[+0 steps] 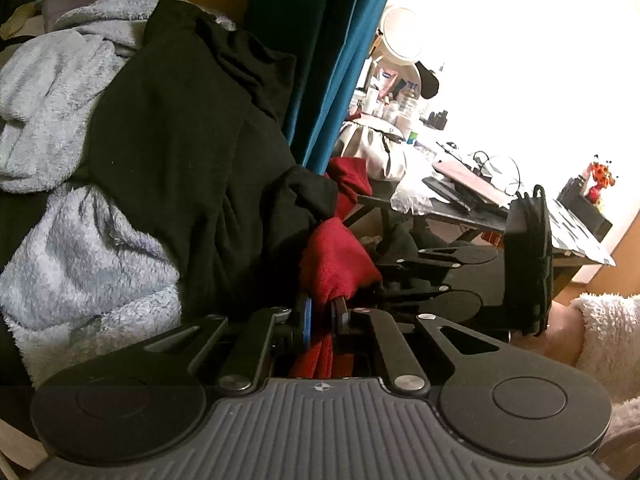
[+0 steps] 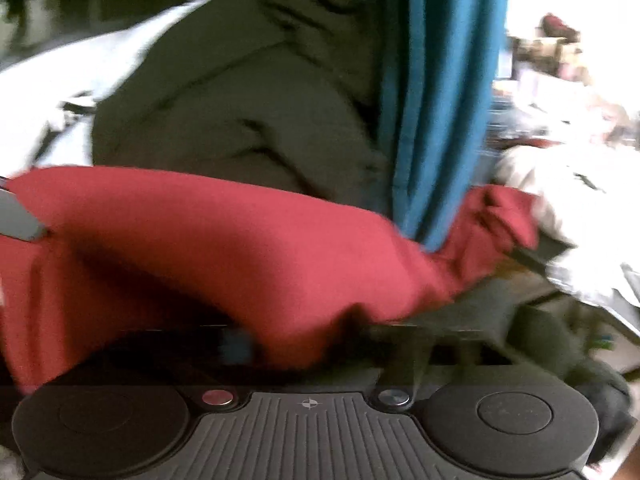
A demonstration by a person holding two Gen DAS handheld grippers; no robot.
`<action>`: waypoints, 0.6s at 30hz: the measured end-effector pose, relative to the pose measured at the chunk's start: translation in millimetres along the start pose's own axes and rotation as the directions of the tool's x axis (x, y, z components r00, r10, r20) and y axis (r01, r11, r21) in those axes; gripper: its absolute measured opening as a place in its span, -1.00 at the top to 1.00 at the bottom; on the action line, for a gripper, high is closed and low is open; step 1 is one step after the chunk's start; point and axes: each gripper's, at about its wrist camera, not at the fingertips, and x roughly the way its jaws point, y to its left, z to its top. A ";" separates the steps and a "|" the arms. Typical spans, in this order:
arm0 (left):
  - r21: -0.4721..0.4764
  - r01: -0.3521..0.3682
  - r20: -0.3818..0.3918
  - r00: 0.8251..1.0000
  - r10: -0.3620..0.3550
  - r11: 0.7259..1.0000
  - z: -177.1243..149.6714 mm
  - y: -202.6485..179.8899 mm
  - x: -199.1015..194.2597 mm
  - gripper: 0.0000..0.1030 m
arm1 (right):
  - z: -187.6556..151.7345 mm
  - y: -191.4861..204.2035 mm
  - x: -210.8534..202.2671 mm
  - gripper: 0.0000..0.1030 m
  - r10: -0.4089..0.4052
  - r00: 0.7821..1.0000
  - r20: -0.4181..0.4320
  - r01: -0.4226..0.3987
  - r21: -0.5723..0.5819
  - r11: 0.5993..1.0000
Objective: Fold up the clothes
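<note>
A grey fleece (image 1: pixel 60 240) and a black garment (image 1: pixel 192 152) are heaped at left. The red cloth (image 1: pixel 336 264) is pinched by the clenched left tool (image 1: pixel 320 312); it is stretched roughly crosswise in the right wrist view toward the right tool (image 2: pixel 296 344), whose grip is blurred and cannot be told. A cluttered desk (image 1: pixel 480 216) is seen at right.

Teal curtain (image 1: pixel 328 60), cluttered desk (image 1: pixel 480 216), round mirror (image 1: pixel 402 34)

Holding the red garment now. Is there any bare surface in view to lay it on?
None visible. The black garment and grey fleece cover the surface left of the teal curtain; the desk on the right is cluttered. The left gripper pinches the red garment; shift the black garment first.
</note>
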 end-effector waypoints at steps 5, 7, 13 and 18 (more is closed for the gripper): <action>-0.038 0.001 0.099 0.995 0.003 0.999 16.3 3.0 -21.8 0.83 | 33.0 -15.6 -27.8 0.76 0.078 0.990 0.116 -0.095 0.153 0.984; -0.043 0.003 0.161 0.987 0.003 0.999 28.5 2.8 -36.7 0.84 | 52.0 -22.1 -43.5 0.78 0.108 0.977 0.186 -0.143 0.181 0.973; -0.043 -0.003 0.328 0.945 0.017 0.999 62.6 4.5 -83.3 0.84 | 118.4 -24.0 -105.3 0.80 0.202 0.877 0.435 -0.299 0.166 0.940; -0.069 -0.031 0.359 0.932 0.054 0.997 72.3 17.0 -94.5 0.84 | 151.6 -12.1 -131.3 0.75 0.254 0.833 0.491 -0.344 0.102 0.933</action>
